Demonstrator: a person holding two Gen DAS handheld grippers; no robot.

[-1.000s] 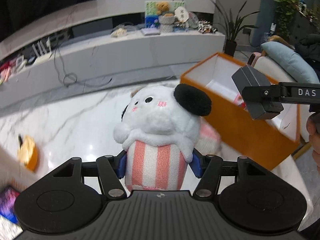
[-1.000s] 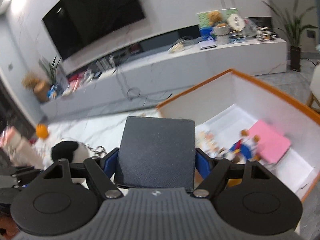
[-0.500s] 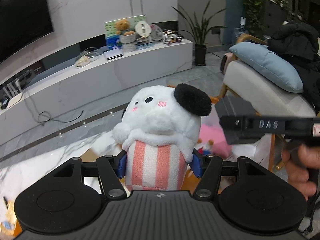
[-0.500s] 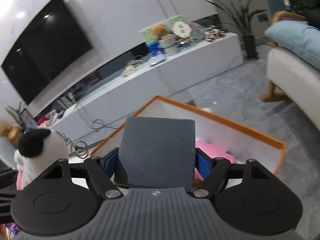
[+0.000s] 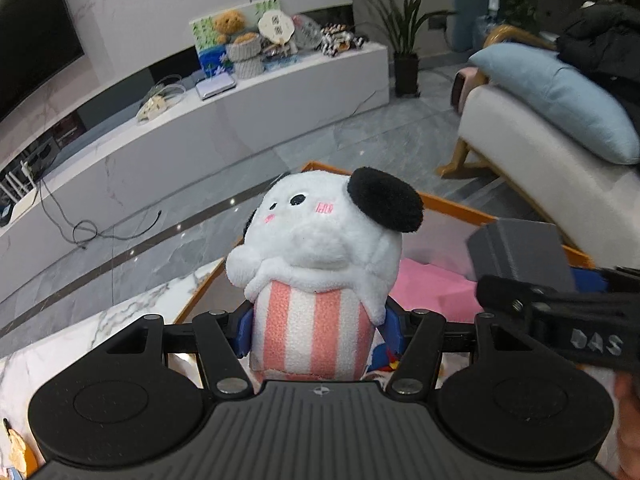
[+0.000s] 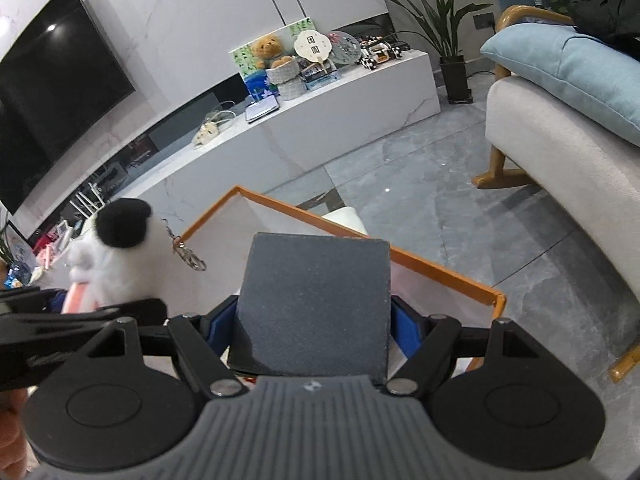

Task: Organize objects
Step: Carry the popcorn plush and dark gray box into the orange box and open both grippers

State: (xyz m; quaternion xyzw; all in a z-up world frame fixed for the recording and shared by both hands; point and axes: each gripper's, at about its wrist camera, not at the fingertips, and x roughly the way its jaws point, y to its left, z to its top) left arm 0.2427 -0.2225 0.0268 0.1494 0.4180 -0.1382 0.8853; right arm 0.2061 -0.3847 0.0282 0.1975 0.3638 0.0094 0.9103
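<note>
Orange-rimmed box (image 6: 440, 276) at lower centre holds a pink item (image 5: 432, 288); left gripper (image 5: 318, 326) clamps a plush toy (image 5: 324, 248), right gripper (image 6: 314, 324) a dark block (image 6: 316, 300) and reads "DAS".

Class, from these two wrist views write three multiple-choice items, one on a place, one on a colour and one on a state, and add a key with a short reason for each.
1. Where is the pink pad?
A. inside the orange-rimmed box
B. on the sofa
C. on the TV shelf

2. What colour are the plush toy's body stripes?
A. blue and white
B. pink and white
C. green and black

3. What are the right tongs doing?
A. hanging open, empty
B. gripping a dark grey block
C. gripping the plush toy

Key: A, it lies within the box walls; B, stripes show between the left tongs; C is wrong, so B, the block sits clamped between its pads.
</note>
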